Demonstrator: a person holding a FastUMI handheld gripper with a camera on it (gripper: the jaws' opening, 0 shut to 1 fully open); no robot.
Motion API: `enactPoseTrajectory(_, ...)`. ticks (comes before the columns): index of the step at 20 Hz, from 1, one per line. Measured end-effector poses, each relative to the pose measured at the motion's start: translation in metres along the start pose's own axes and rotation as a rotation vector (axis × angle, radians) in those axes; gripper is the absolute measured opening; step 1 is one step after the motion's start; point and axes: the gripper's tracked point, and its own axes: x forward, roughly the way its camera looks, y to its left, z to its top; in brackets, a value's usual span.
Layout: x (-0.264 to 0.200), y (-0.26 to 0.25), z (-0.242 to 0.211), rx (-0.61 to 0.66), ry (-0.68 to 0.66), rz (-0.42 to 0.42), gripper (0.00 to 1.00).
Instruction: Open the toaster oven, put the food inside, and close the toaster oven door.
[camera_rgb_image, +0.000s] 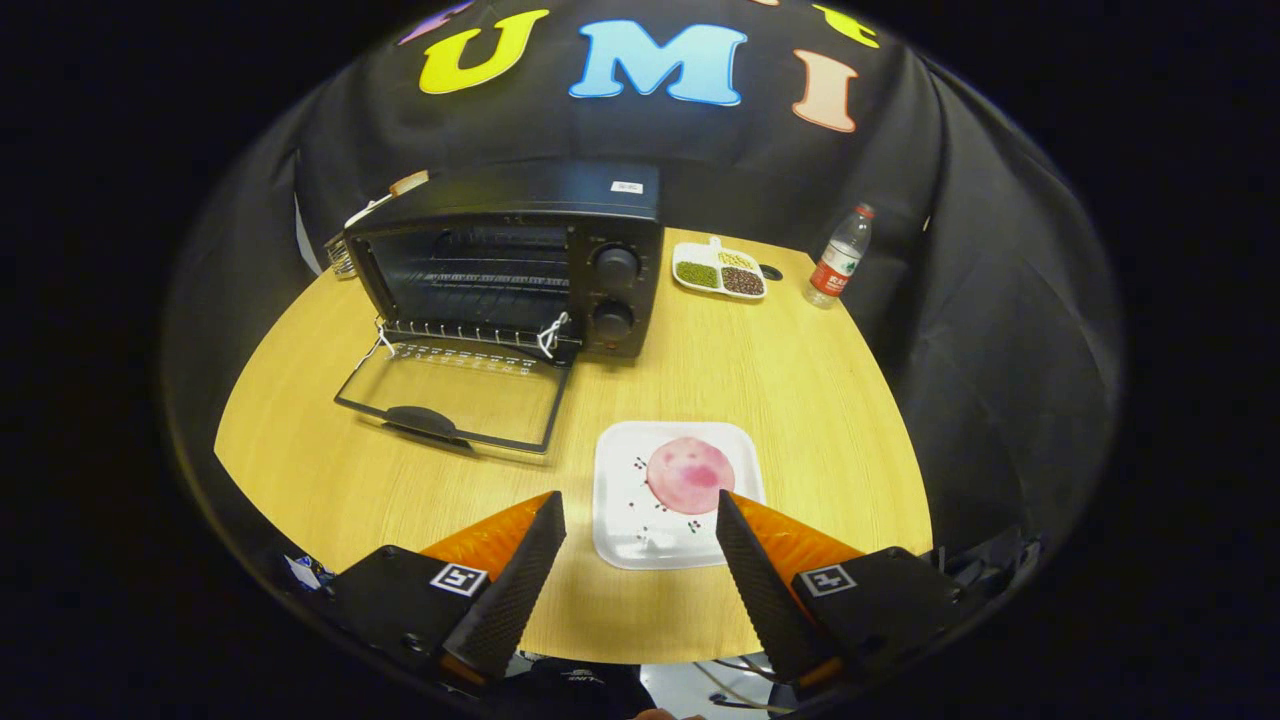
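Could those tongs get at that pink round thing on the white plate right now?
Probably yes. The tongs are open, and the pink round food lies on the white square plate just ahead of the fingertips, with nothing in between.

I see a black metal toaster oven (520, 262) on a pale wood-grain table (790, 380), a pink round food slice (689, 475) on a white square plate (620, 520) with small dark specks, and a clear bottle (838, 258) with red label.

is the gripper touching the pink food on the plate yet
Apart. The gripper view shows the hand-held gripper open, its fingers short of the pink food, white plate visible between.
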Motion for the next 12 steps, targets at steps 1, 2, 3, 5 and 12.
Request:
enactPoseTrajectory(1,0.002,-0.004,-0.001,0.021,0.013,0.010,0.97)
enactPoseTrajectory(2,0.004,-0.010,-0.002,0.035,0.029,0.014,0.97)
enactPoseTrajectory(3,0.009,-0.018,-0.003,0.047,0.044,0.014,0.97)
enactPoseTrajectory(5,0.018,-0.030,-0.001,0.062,0.069,0.018,0.98)
enactPoseTrajectory(12,0.052,-0.067,-0.013,0.014,0.176,0.041,0.97)
